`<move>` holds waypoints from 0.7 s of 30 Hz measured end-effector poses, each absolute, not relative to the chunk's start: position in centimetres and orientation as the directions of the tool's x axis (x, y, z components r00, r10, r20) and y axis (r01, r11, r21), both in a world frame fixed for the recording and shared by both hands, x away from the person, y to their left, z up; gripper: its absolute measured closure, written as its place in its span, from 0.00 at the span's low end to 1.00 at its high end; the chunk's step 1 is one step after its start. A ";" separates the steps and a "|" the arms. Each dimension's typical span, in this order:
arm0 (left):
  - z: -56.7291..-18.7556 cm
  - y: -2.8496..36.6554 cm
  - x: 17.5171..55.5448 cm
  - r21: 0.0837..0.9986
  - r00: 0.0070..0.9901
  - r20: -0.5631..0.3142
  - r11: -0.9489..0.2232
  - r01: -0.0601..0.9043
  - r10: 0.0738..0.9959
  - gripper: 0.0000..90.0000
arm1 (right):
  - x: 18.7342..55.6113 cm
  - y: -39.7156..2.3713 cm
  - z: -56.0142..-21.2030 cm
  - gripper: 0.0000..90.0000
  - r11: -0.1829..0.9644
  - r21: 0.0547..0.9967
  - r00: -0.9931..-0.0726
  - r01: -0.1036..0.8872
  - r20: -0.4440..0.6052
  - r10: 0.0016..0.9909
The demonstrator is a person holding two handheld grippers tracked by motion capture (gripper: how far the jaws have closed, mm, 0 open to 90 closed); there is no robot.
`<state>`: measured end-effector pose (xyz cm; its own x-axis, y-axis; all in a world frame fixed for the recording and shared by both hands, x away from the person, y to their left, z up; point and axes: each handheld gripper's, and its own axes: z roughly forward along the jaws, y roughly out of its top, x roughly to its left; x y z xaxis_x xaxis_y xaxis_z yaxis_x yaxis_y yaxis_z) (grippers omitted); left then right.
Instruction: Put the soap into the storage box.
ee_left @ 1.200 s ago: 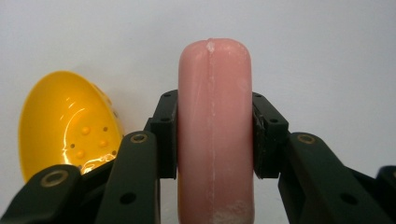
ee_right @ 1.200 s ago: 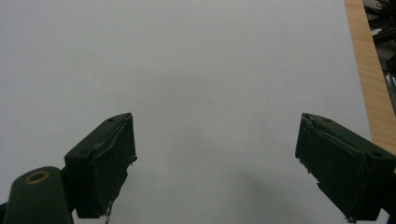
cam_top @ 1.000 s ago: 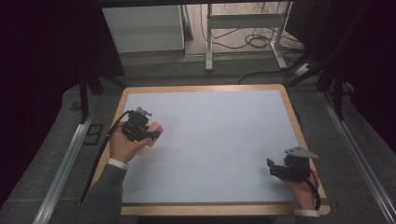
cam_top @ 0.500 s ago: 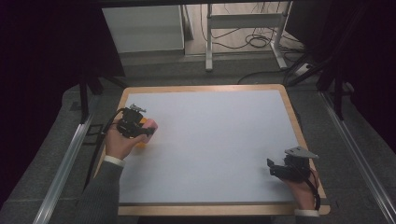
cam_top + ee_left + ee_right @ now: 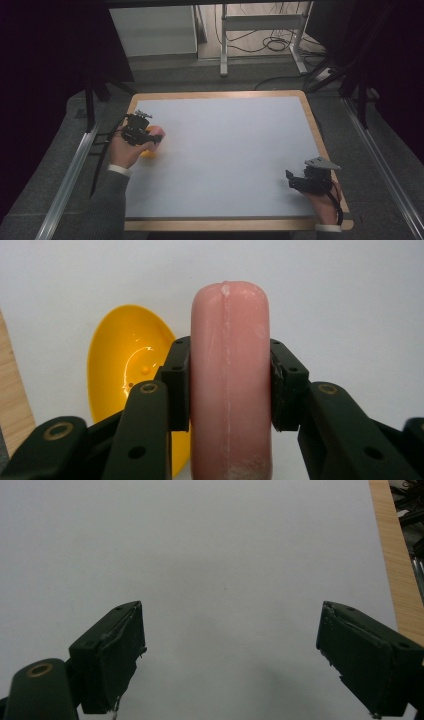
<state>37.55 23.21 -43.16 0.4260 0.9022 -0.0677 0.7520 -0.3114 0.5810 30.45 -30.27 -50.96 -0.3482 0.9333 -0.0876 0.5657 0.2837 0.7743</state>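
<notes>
Between the left gripper's jaws a pink sausage sits clamped, pads pressing on both its sides. Over the last second that hand has carried it from the board's left middle back toward the near-left edge, so it now hangs just above a yellow bowl; lowering it in looks like the step in hand. Far off at the near-right corner of the white board, the right gripper rests with jaws wide apart, holding nothing. Nothing blocks the bowl.
</notes>
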 end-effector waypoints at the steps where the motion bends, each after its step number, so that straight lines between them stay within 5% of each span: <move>1: -43.2 23.3 37.6 0.582 0.425 -0.067 -0.311 0.751 0.903 0.67 | 30.4 -30.3 -51.0 0.13 0.284 0.774 -0.347 0.566 -0.088 0.934; 21: -43.9 24.7 38.5 0.569 0.385 -0.078 -0.277 0.774 0.919 0.67 | 30.5 -30.3 -51.0 0.13 0.286 0.773 -0.349 0.566 -0.090 0.933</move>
<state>38.49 24.67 -43.88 0.3855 0.9194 -0.0775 0.7743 -0.2766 0.5692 30.46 -30.30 -50.99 -0.3486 0.9330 -0.0896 0.5662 0.2858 0.7731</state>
